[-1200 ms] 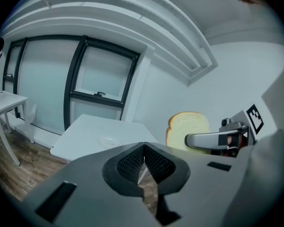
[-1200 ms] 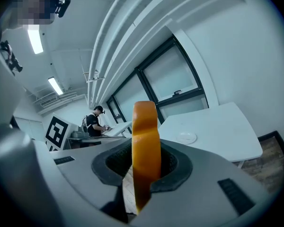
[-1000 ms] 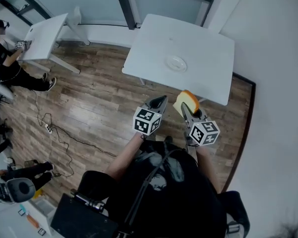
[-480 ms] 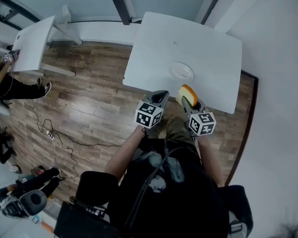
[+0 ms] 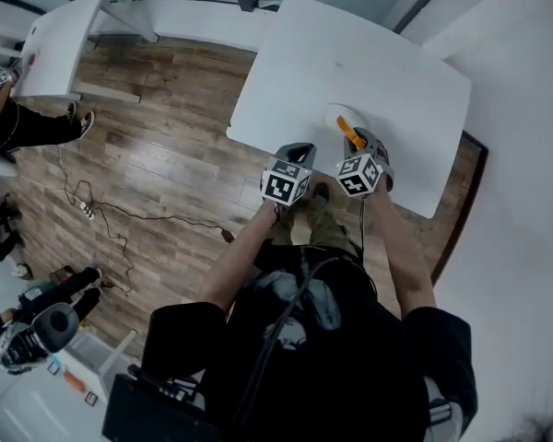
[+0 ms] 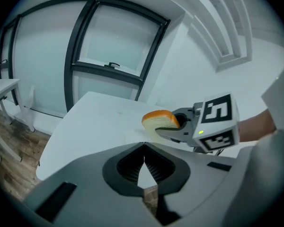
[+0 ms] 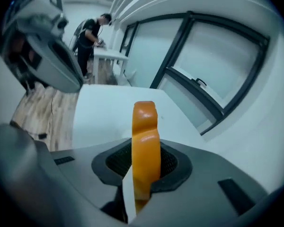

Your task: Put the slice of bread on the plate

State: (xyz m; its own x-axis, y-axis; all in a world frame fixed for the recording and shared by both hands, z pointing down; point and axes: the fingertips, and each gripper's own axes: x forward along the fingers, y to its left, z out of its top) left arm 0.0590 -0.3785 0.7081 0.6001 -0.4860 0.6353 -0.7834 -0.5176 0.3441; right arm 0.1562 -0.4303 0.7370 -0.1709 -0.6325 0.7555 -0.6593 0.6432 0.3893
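Note:
A slice of bread (image 5: 349,130) with an orange crust is clamped in my right gripper (image 5: 354,140), which is shut on it. In the right gripper view the slice (image 7: 146,141) stands edge-on between the jaws. In the head view it hangs over the near side of a small white plate (image 5: 335,112) on the white table (image 5: 350,53); whether it touches the plate is unclear. My left gripper (image 5: 301,151) is shut and empty, just left of the right one over the table's near edge. The left gripper view shows the bread (image 6: 157,120) and the right gripper (image 6: 173,132) from the side.
Wooden floor (image 5: 157,155) lies left of the table, with a cable across it. A second white table (image 5: 60,30) stands far left with a person (image 5: 18,122) beside it. A window wall (image 6: 109,56) is behind the table.
Both grippers moved forward and down from over the floor to over the table. The right gripper rolled and carried the bread to the plate.

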